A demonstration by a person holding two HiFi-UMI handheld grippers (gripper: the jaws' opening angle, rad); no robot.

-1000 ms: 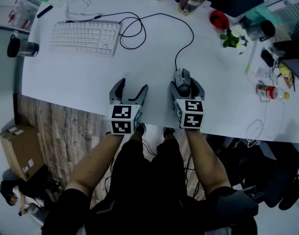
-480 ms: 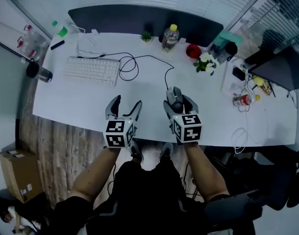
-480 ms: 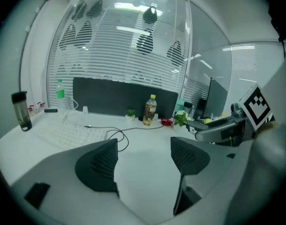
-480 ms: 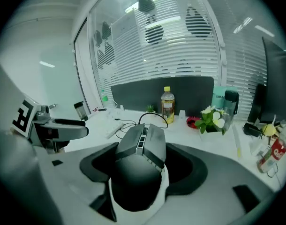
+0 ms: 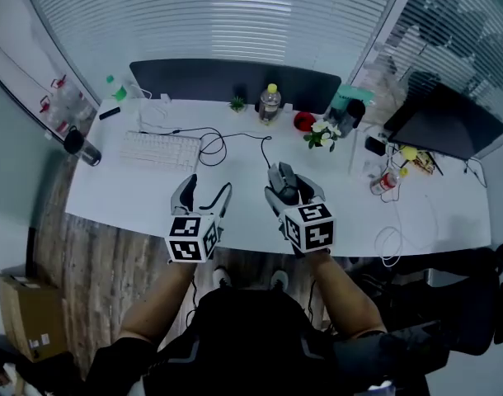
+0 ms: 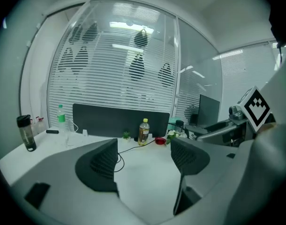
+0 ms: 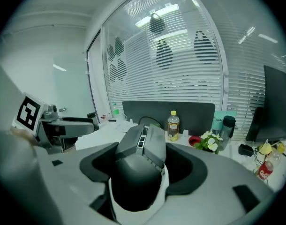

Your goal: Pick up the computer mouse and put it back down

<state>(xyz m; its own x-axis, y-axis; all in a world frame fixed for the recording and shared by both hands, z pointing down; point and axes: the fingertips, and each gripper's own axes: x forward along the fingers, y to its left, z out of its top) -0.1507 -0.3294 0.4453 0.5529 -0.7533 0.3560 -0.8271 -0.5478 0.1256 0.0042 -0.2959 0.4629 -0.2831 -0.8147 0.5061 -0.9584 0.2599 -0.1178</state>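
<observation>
A dark grey computer mouse (image 5: 285,182) (image 7: 142,161) sits clamped between the jaws of my right gripper (image 5: 291,190) (image 7: 144,165), lifted well above the white desk (image 5: 235,213). Its black cable (image 5: 235,139) trails back across the desk toward the white keyboard (image 5: 160,149). My left gripper (image 5: 204,196) (image 6: 143,161) hovers beside it at about the same height, jaws open and empty.
Along the desk's far edge stand a yellow-capped bottle (image 5: 270,103), a small plant (image 5: 237,104), a red object (image 5: 303,121), white flowers (image 5: 322,134) and a dark partition (image 5: 235,79). A dark flask (image 5: 75,143) is at the left end, cables and a can (image 5: 382,182) at the right.
Both grippers have risen high above the desk, the right one carrying the mouse up with it. The desk now looks smaller and farther below.
</observation>
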